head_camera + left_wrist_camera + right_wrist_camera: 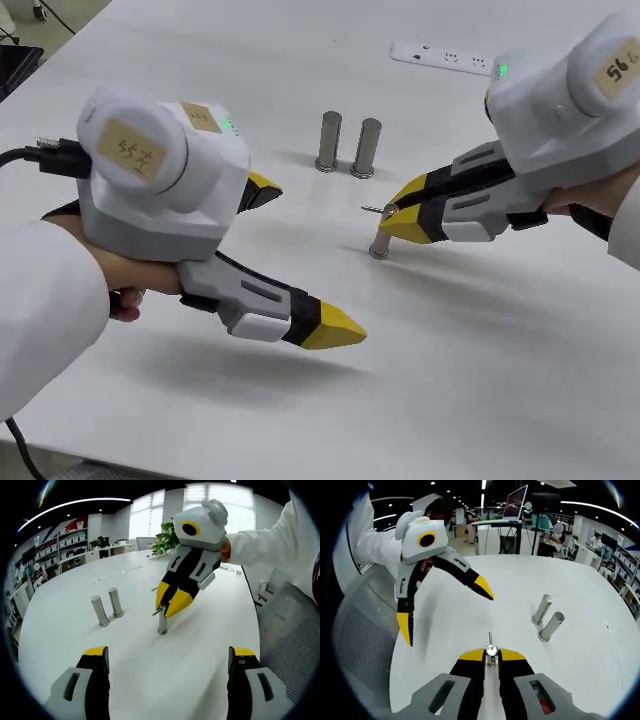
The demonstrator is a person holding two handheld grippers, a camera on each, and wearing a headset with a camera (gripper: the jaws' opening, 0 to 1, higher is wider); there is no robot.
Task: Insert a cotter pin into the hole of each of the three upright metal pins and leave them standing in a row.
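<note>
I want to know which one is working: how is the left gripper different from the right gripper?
The left gripper has wide-open jaws and holds nothing; the right gripper is shut on a cotter pin. The left gripper hangs over the table; the right gripper sits at a metal pin's top. Both have yellow tips.

The left gripper (305, 258), in a white-sleeved hand (125, 285), hovered toward the table's (480, 380) near left corner with jaws spread wide, while the right gripper (392, 222) angled down from the right, jaws closed about a metal pin's (380, 245) top.
</note>
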